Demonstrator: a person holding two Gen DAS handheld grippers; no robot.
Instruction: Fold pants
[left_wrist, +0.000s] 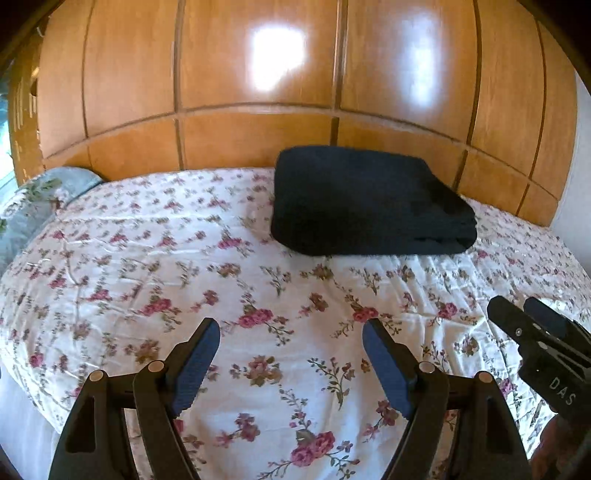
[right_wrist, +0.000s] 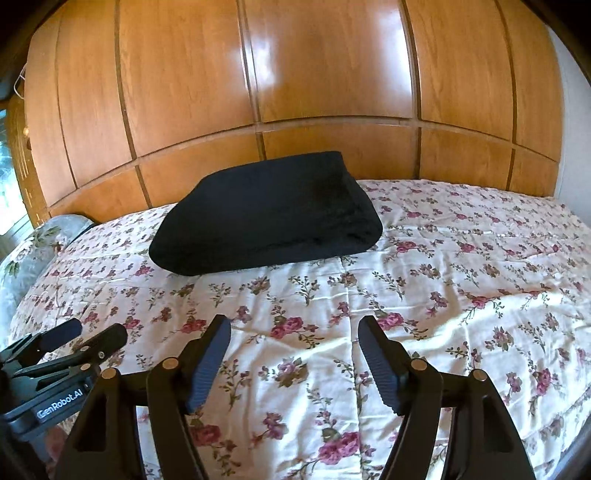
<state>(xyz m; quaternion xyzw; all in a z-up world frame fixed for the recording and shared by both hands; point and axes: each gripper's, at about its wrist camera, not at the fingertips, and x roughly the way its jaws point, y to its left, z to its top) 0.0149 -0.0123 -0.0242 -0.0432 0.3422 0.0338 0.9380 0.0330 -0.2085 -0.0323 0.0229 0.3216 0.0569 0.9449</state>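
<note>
The pants (left_wrist: 369, 203) lie folded into a thick, dark, roughly square bundle on the bed (left_wrist: 155, 280), well ahead of both tools and close to the wooden panels (left_wrist: 258, 74) behind the bed. Seen from the left tool (left_wrist: 291, 363), the bundle sits ahead and a little to the right; seen from the right tool (right_wrist: 293, 362), the pants (right_wrist: 266, 218) sit ahead and to the left. Neither tool touches them. The left tool is released, its 2 blue pads (left_wrist: 195, 365) standing wide apart with only the flowered bedspread showing between them. The right tool is likewise released, its pads (right_wrist: 208, 363) spread and nothing between them but the bed (right_wrist: 461, 266) cover. The 2 tools hang side by side over the near part of the bed: the right tool (left_wrist: 528, 317) shows at the right edge of the left view, and the left tool (right_wrist: 85, 334) shows at the lower left of the right view. Far off to the left of both tools, at the bed's end, lies a pale blue pillow (left_wrist: 40, 199) with a leaf print. The glossy wooden panels (right_wrist: 332, 74) fill the background beyond the pants and carry bright reflections.
</note>
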